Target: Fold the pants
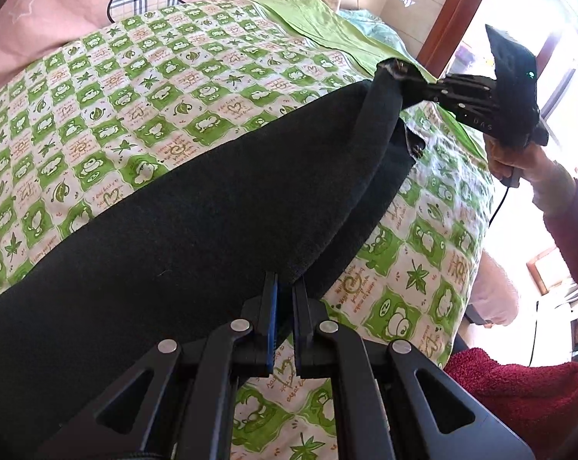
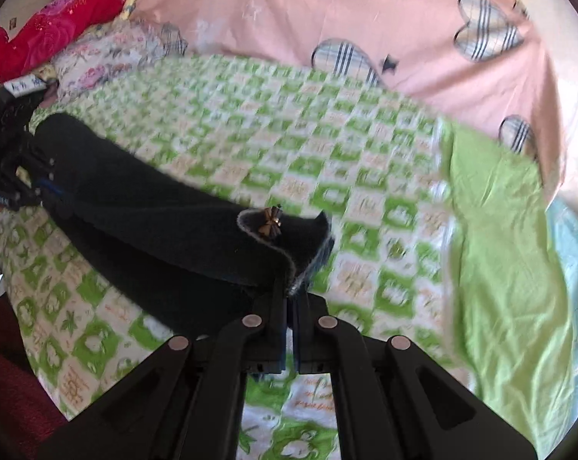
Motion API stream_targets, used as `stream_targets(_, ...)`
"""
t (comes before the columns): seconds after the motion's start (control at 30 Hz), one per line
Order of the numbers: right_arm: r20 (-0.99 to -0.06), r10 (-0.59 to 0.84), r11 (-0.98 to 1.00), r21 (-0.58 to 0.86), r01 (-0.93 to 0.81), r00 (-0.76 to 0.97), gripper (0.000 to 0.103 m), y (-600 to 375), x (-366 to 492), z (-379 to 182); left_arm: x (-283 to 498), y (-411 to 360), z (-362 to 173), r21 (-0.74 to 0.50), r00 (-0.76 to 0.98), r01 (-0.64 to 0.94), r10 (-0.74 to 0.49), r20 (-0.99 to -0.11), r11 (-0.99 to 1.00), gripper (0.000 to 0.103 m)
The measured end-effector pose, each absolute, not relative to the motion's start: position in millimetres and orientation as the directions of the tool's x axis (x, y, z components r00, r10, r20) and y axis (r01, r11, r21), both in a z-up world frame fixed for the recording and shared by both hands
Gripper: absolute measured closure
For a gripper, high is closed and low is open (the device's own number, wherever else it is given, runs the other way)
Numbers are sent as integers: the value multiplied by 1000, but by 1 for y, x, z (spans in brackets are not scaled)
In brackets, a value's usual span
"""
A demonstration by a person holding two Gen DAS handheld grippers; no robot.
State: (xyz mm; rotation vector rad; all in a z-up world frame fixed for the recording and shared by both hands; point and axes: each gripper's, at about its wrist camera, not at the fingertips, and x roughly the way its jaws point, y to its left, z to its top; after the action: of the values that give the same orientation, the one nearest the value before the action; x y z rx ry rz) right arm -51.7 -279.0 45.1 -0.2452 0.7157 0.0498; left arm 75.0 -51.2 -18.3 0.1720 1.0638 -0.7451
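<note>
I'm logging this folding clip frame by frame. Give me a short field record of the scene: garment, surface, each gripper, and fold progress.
garment: black pants, stretched between the two grippers above the bed
detail: small brown bow near the end held by the right gripper
surface: green checked sheet, pink cover behind it
left gripper: shut on one edge of the pants
right gripper: shut on the other end
fold progress: cloth already doubled, with layers showing along its length; not laid down yet

Both wrist views, close, downward, share pants [image 1: 197,230].
</note>
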Motion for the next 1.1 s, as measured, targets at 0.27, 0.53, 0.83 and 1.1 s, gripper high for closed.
stream_targets(0.27,-711,-58,960,-232,-157,701,101,-273,-51,14,74,-50,-33,-241,250,611,-472,-845,754,97)
stream_targets(0.53,-737,-74,996,-89,12,672,78,-295,-85,13,65,-38,-39,-313,243,543,-502,-830,779,86)
stream_targets(0.83,-658,62,982,174,71,750,52,-278,-111,26,42,16,-32,-385,322,333,-487,-812,861,72)
stream_targets(1.1,-630,199,909,405,99,751,52,-258,-90,6,31,127,-44,-528,417,-102,-446,-792,843,67)
